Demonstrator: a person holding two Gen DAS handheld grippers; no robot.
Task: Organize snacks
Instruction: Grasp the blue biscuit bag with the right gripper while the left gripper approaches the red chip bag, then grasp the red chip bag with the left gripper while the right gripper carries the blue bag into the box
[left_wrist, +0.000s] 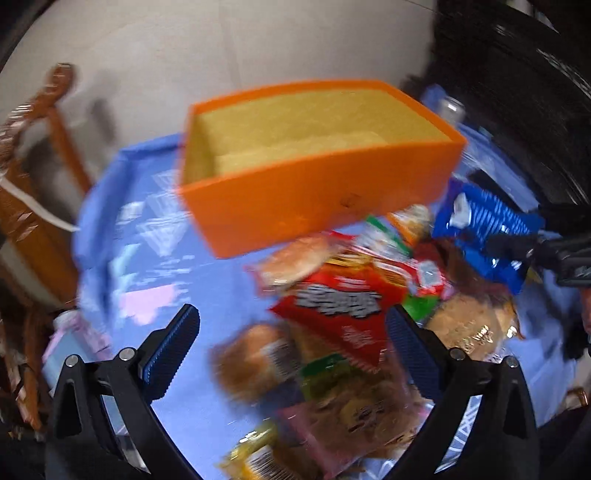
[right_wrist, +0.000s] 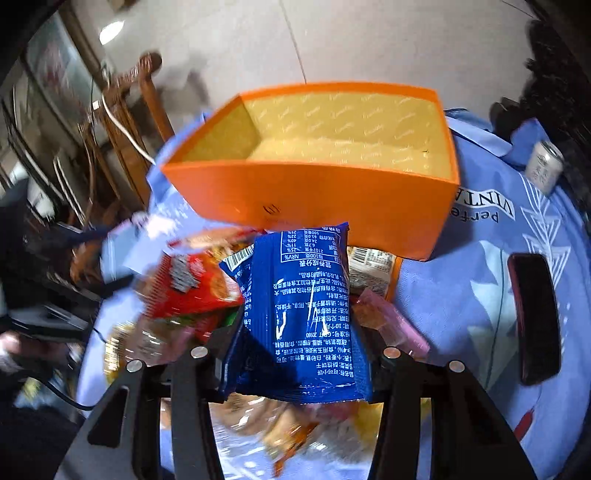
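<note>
Right gripper (right_wrist: 295, 354): jaws narrowed onto blue snack packet (right_wrist: 299, 317), packet held between pads (print upside down). Left gripper (left_wrist: 291, 350): jaws wide apart, nothing gripped, over snack pile (left_wrist: 343, 321); red packet (left_wrist: 340, 314) at 12 o'clock between fingers. Orange box (right_wrist: 314, 199) at 12 o'clock beyond packet, open, on blue cloth (right_wrist: 461, 295). Can (right_wrist: 545, 166) at 2 o'clock.

Ahead of the left gripper (left_wrist: 291, 347), snack packets (left_wrist: 332, 317) crowd the table (left_wrist: 207, 258); bare cloth lies left; beyond, the orange box (left_wrist: 314, 206) stands open-topped.
</note>
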